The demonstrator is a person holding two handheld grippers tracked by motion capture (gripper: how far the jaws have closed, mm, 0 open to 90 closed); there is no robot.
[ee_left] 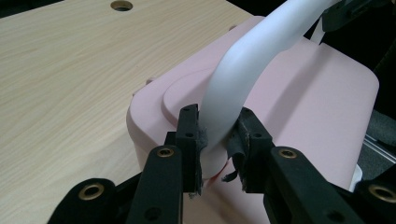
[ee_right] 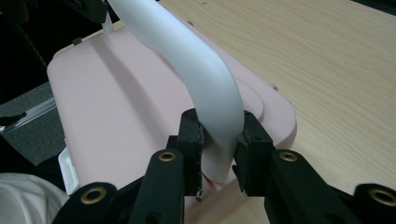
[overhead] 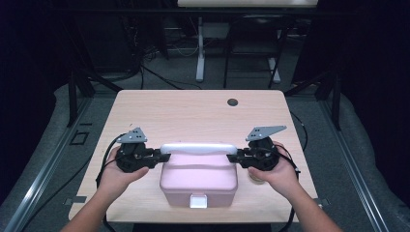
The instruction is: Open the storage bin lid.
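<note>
Pink hard-plastic lidded box (overhead: 198,180) sits at the table's (overhead: 193,113) 6 o'clock edge. Left gripper (ee_left: 215,137) and right gripper (ee_right: 219,140) each clamp an end of its white curved handle (overhead: 198,148). It looks rigid, smooth and probably slippery, likely light; those handle ends seem the best hold.

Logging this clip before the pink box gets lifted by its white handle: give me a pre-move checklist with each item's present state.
1. Left claw shut on the white handle at its left end: ok.
2. Right claw shut on the handle's other end: ok.
3. Both claws level with each other across the pink box, seen from the high view: ok.
4. Box rests flat on the table, fully within its edges: ok.
5. White front latch fastened: cannot tell.
6. Table beyond the box free for setting it down: ok; a cable hole sits near the far edge.
</note>
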